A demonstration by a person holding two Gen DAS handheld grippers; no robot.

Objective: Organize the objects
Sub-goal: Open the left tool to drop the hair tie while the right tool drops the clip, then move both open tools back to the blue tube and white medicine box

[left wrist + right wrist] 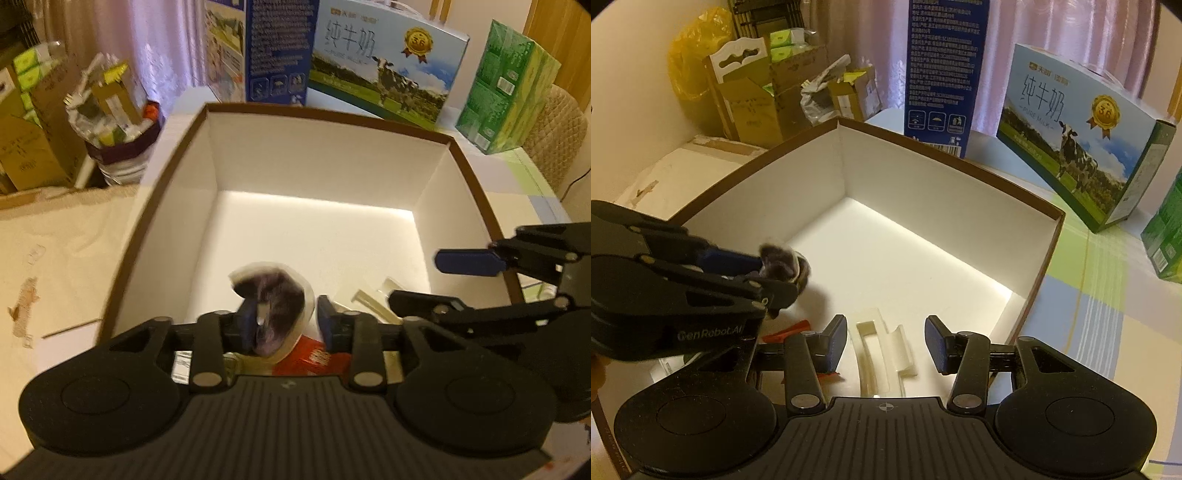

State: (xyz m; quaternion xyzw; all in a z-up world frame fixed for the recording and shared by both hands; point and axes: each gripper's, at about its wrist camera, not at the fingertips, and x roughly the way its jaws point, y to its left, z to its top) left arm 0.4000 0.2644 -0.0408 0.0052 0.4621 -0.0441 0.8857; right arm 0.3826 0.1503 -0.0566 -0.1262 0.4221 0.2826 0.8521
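1 box [458, 147], 3 items inside, 1 pouch [275, 310] in L gripper [284, 325]

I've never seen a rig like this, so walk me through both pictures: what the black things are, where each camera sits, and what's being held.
No robot here: a person holds a two-finger claw in each hand, and each claw carries a camera looking along its fingers. In the left wrist view, the left claw is shut on a blurred dark-and-white round object, over an open white-lined box. In the right wrist view, the right claw is open and holds nothing; below it, in the box, lies a clear plastic insert. A red packet also lies inside. Behind stand a milk carton with a cow, a blue carton and a green pack.
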